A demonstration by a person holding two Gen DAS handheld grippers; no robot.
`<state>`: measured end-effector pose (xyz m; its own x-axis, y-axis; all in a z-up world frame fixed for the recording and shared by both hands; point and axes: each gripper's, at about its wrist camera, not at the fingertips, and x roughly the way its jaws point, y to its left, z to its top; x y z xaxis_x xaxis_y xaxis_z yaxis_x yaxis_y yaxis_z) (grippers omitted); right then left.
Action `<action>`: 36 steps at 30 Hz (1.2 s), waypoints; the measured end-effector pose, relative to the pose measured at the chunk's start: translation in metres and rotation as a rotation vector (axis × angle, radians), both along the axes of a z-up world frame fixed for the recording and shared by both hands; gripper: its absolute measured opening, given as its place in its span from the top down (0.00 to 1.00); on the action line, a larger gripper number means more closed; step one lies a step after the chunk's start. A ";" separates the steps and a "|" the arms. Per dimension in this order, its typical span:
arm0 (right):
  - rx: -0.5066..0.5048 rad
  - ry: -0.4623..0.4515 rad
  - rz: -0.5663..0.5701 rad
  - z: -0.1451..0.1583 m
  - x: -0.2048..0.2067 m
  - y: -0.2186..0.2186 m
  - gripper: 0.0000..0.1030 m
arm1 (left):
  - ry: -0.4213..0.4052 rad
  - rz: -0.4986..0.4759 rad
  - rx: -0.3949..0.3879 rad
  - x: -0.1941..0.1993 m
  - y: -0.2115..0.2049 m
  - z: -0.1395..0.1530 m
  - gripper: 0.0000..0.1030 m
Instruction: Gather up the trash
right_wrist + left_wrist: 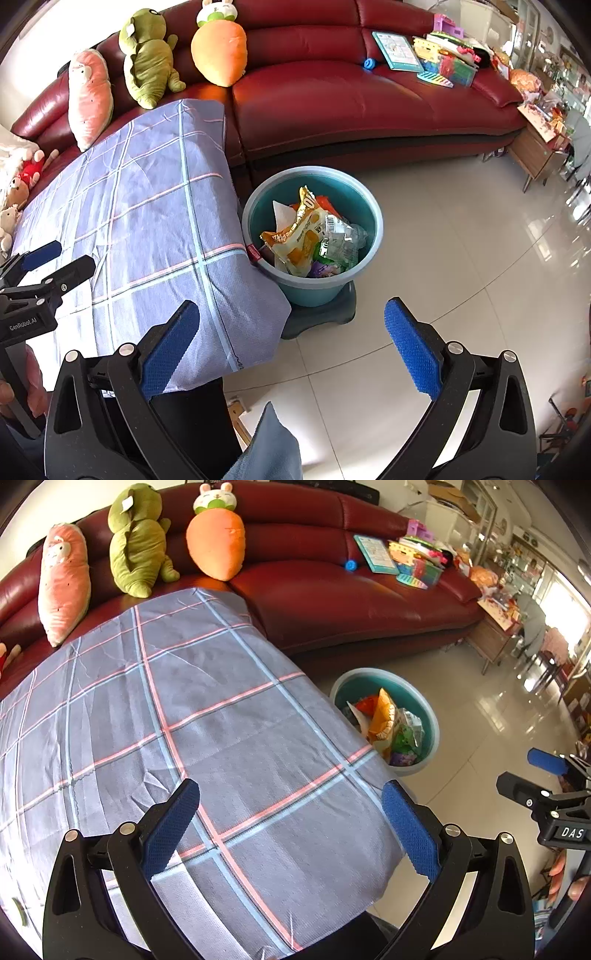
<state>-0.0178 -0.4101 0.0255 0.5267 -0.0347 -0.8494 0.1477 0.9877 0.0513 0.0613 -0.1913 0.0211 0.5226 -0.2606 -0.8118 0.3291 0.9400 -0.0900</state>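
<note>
A teal bucket (354, 206) stands on a dark stool on the floor beside the table; it also shows in the left wrist view (413, 690). It holds trash: a yellow snack bag (301, 236), clear crumpled wrappers (341, 240) and white paper. My left gripper (291, 819) is open and empty above the checked tablecloth (184, 720). My right gripper (291, 339) is open and empty above the table's corner and the floor, short of the bucket. The right gripper also shows at the left view's right edge (532, 771). No trash shows on the cloth.
A red leather sofa (369, 103) runs behind the table with a carrot plush (219, 48), a green plush (147, 59) and a pink plush (90, 96). Books and toys (436, 59) lie on its right part. A wooden side table (535, 151) stands at the right on the tiled floor (461, 277).
</note>
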 end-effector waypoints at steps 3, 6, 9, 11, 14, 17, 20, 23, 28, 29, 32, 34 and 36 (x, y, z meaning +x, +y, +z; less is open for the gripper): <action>0.006 0.004 0.001 -0.003 0.002 0.000 0.07 | -0.002 0.011 -0.008 0.003 0.002 -0.002 0.04; 0.012 0.009 -0.007 -0.008 0.004 -0.002 0.07 | -0.004 0.013 -0.010 0.006 0.001 -0.005 0.04; 0.021 0.021 -0.021 -0.016 0.007 -0.006 0.07 | 0.006 0.006 -0.021 0.008 -0.001 -0.010 0.04; 0.032 0.030 -0.025 -0.021 0.010 -0.009 0.07 | 0.007 0.010 -0.001 0.010 -0.003 -0.014 0.04; 0.040 0.037 -0.027 -0.027 0.013 -0.011 0.07 | 0.013 0.010 0.007 0.012 -0.007 -0.018 0.04; 0.040 0.043 -0.034 -0.034 0.016 -0.013 0.07 | 0.010 0.017 0.029 0.014 -0.010 -0.023 0.04; 0.051 0.053 -0.040 -0.041 0.019 -0.015 0.07 | 0.013 0.016 0.045 0.016 -0.013 -0.028 0.04; 0.057 0.061 -0.045 -0.046 0.023 -0.017 0.07 | 0.017 0.019 0.053 0.019 -0.014 -0.032 0.04; 0.045 0.065 -0.050 -0.052 0.029 -0.018 0.07 | 0.025 0.019 0.069 0.023 -0.017 -0.039 0.04; 0.044 0.067 -0.051 -0.053 0.031 -0.019 0.07 | 0.025 0.020 0.073 0.024 -0.018 -0.041 0.04; 0.047 0.072 -0.052 -0.056 0.034 -0.020 0.07 | 0.030 0.021 0.076 0.026 -0.020 -0.045 0.04; 0.046 0.074 -0.053 -0.058 0.036 -0.021 0.07 | 0.034 0.023 0.078 0.027 -0.021 -0.048 0.04; 0.047 0.076 -0.054 -0.060 0.038 -0.022 0.07 | 0.035 0.026 0.084 0.028 -0.022 -0.050 0.04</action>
<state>0.0202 -0.4319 -0.0346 0.4593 -0.0208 -0.8880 0.2062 0.9749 0.0838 0.0889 -0.2128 -0.0290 0.4990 -0.1777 -0.8482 0.3029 0.9528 -0.0214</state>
